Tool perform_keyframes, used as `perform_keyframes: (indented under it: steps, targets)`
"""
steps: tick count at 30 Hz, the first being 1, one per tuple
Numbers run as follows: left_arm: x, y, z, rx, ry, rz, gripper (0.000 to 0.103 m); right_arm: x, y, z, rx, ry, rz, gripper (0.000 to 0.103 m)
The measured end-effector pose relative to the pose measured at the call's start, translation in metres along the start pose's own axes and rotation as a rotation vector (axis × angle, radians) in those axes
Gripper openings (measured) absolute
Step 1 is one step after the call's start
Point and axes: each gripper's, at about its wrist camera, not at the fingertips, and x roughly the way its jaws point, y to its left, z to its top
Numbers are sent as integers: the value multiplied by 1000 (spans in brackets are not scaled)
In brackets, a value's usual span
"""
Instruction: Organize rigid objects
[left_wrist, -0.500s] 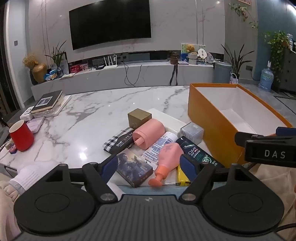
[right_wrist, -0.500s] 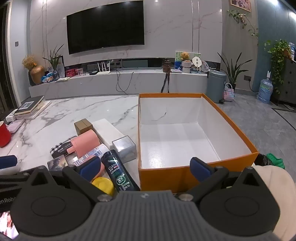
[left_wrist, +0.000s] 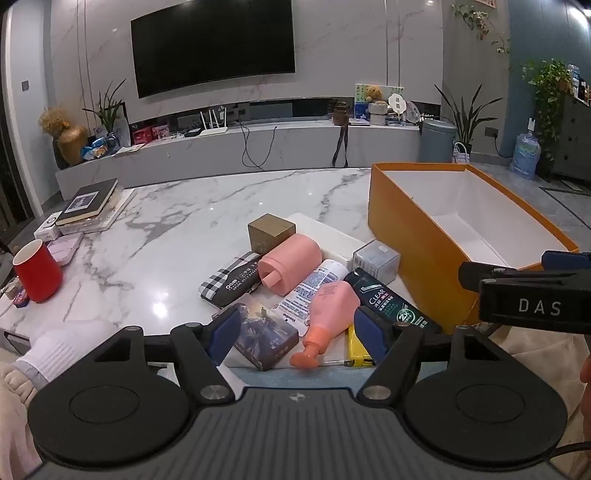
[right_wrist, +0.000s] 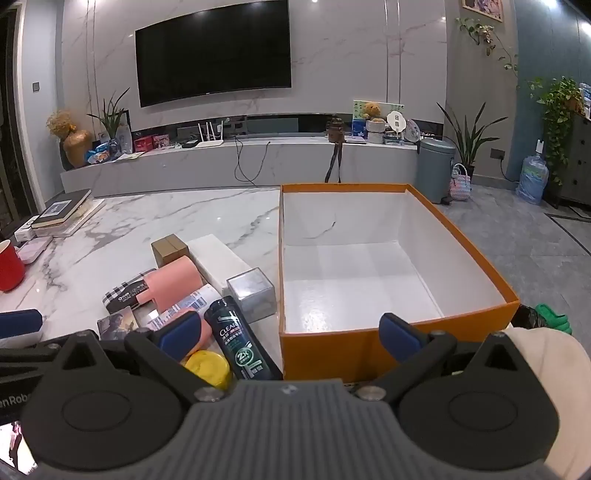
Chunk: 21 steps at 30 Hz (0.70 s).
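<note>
Hardly anything is changing since a moment ago: both tools, left (left_wrist: 295, 332) and right (right_wrist: 291, 336), are hanging spread and empty while the clutter (left_wrist: 314, 291) is lying on the counter (left_wrist: 184, 221) beside the empty box (right_wrist: 461, 240).

A large black curved television (right_wrist: 213, 51) hangs at 12 o'clock on the pale marble-veined wall (right_wrist: 369, 55). Below runs a long low grey marble console (right_wrist: 258, 162). At 2 o'clock stands a round grey-blue bin (right_wrist: 435, 168) on the grey tiled floor (right_wrist: 517, 229).
</note>
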Motion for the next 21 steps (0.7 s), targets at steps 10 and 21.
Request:
perform_keyframes:
  steps: [10, 21]
  targets:
    - [0, 0, 0, -1, -3, -1, 83, -2, 3, 1, -5, 2, 9, 101]
    - [0, 0, -1, -2, -3, -2, 83, -3, 3, 1, -6, 1, 11, 101]
